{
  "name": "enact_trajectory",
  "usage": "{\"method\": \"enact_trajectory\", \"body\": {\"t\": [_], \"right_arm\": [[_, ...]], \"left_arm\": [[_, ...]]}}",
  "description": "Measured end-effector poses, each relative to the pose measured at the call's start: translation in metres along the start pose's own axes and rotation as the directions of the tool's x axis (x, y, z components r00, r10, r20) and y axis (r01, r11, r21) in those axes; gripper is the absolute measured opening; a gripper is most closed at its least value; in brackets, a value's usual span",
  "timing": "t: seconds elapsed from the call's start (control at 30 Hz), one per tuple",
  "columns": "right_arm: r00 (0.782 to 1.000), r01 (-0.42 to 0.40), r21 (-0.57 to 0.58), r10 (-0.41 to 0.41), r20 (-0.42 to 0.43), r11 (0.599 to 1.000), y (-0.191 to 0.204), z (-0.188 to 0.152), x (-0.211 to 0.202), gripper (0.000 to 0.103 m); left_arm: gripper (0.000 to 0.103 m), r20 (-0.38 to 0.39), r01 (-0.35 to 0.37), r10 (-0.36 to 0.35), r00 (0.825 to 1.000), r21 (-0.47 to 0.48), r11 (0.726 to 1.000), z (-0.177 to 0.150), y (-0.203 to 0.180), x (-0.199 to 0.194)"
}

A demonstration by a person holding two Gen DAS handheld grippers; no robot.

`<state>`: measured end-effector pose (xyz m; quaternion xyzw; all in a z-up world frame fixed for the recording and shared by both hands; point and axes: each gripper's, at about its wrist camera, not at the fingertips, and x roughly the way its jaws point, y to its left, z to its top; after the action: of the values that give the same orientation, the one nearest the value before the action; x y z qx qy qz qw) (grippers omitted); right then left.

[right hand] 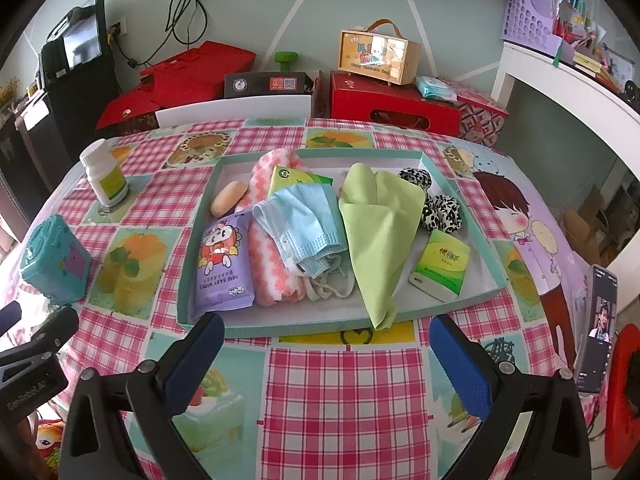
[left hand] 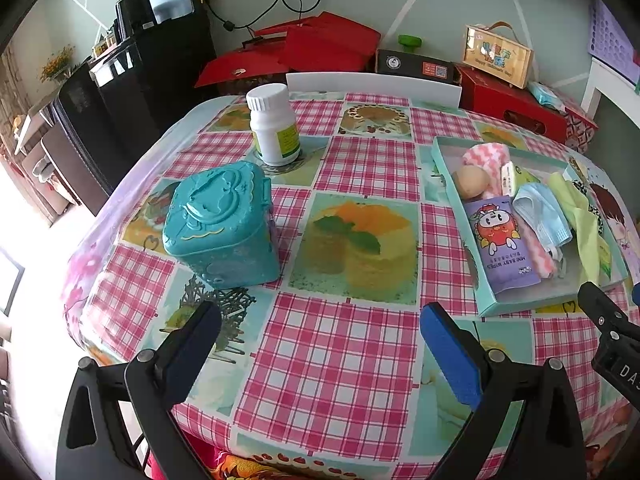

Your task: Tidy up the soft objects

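A shallow teal tray (right hand: pixel 486 240) (left hand: pixel 444 184) on the checked tablecloth holds soft items: a purple baby-wipes pack (right hand: pixel 224 264) (left hand: pixel 502 244), a pink-white towel (right hand: pixel 272 276), a blue face mask (right hand: pixel 304 220) (left hand: pixel 542 216), a green cloth (right hand: pixel 376 232), a black-white scrunchie (right hand: pixel 442 210), a green tissue pack (right hand: pixel 440 266) and a beige sponge (right hand: pixel 229 198) (left hand: pixel 472 182). My right gripper (right hand: pixel 328 340) hovers open just in front of the tray's near edge. My left gripper (left hand: pixel 320 328) stands open over bare tablecloth, left of the tray.
A teal plastic box (left hand: pixel 222 226) (right hand: pixel 54 266) and a white pill bottle (left hand: pixel 274 124) (right hand: pixel 105 174) stand left of the tray. A phone (right hand: pixel 600 328) stands at the table's right edge. Red boxes (right hand: pixel 394 106) and a white chair back (left hand: pixel 372 86) line the far side.
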<state>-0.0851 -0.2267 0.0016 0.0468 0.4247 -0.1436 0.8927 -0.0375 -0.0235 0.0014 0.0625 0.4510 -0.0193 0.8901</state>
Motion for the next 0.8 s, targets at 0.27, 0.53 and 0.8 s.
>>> {"method": "enact_trajectory", "body": {"t": [0.27, 0.53, 0.8], "right_arm": [[1.000, 0.007, -0.009, -0.007, -0.007, 1.000, 0.0019, 0.0000, 0.0014, 0.103], [1.000, 0.007, -0.013, -0.008, -0.012, 1.000, 0.0026, 0.0002, 0.0024, 0.103], [1.000, 0.009, -0.016, -0.009, -0.012, 1.000, 0.0034, 0.0000, 0.0026, 0.103]], "left_arm": [[0.100, 0.002, -0.002, 0.002, 1.000, 0.001, 1.000, 0.0001, 0.0006, -0.0006], [0.100, 0.007, -0.008, 0.008, 1.000, 0.008, 1.000, -0.0001, -0.0012, -0.0005], [0.100, 0.012, -0.012, 0.012, 1.000, 0.004, 1.000, -0.0002, -0.0009, -0.0020]]}}
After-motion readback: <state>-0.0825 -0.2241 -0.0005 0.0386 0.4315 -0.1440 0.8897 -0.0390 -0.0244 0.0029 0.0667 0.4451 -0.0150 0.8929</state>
